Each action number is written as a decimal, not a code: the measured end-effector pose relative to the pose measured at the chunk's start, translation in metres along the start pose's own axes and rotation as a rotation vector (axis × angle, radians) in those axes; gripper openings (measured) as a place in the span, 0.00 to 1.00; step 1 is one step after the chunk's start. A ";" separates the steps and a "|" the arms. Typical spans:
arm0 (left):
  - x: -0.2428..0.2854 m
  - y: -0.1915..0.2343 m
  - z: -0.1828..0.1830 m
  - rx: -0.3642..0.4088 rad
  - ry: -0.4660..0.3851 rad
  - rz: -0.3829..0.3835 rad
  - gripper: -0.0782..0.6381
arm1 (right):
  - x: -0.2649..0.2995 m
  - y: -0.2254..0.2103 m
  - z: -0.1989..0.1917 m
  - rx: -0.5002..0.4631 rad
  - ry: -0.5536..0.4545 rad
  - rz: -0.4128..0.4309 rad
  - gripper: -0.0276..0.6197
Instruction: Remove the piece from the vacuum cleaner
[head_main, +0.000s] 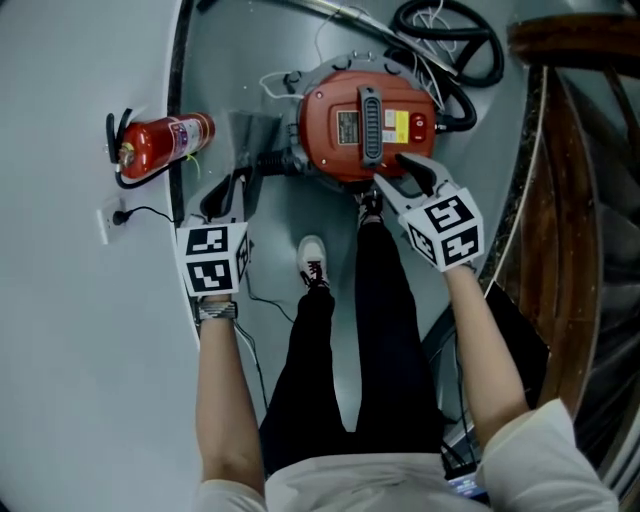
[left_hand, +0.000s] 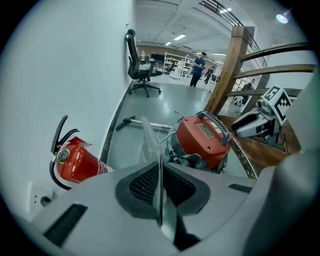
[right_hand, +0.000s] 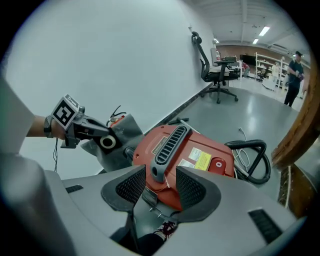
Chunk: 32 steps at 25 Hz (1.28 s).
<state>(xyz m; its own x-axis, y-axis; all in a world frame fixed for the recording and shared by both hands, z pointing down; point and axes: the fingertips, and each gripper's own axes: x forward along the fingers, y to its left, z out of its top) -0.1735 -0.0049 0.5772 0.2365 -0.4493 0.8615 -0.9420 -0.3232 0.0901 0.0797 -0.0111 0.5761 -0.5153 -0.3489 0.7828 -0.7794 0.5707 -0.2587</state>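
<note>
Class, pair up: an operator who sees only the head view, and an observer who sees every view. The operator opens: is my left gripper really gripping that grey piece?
Observer: Yes. The left gripper view shows the left gripper with its jaws shut on the thin grey piece.
Operator: And the right gripper?
Observer: Its jaws stand apart, either side of the handle of the vacuum cleaner, not pressing it.
Operator: Anything more on the piece?
Observer: The right gripper view shows a round opening in it.

Red vacuum cleaner (head_main: 330, 150) with grey handle (head_main: 371, 125), grey bag (head_main: 248, 135), red fire extinguisher (head_main: 165, 143)
</note>
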 end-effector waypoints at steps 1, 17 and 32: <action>-0.007 -0.001 0.003 0.003 -0.001 0.000 0.15 | -0.006 0.003 0.004 -0.012 0.001 -0.007 0.35; -0.142 -0.035 0.081 0.124 -0.148 -0.022 0.15 | -0.163 0.050 0.109 -0.252 -0.090 -0.093 0.16; -0.303 -0.066 0.170 0.287 -0.338 0.001 0.15 | -0.313 0.121 0.210 -0.424 -0.249 -0.141 0.09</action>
<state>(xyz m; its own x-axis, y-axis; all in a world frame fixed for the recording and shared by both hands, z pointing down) -0.1431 0.0109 0.2249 0.3455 -0.6812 0.6454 -0.8492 -0.5197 -0.0940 0.0717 0.0111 0.1812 -0.5252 -0.5810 0.6217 -0.6608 0.7388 0.1322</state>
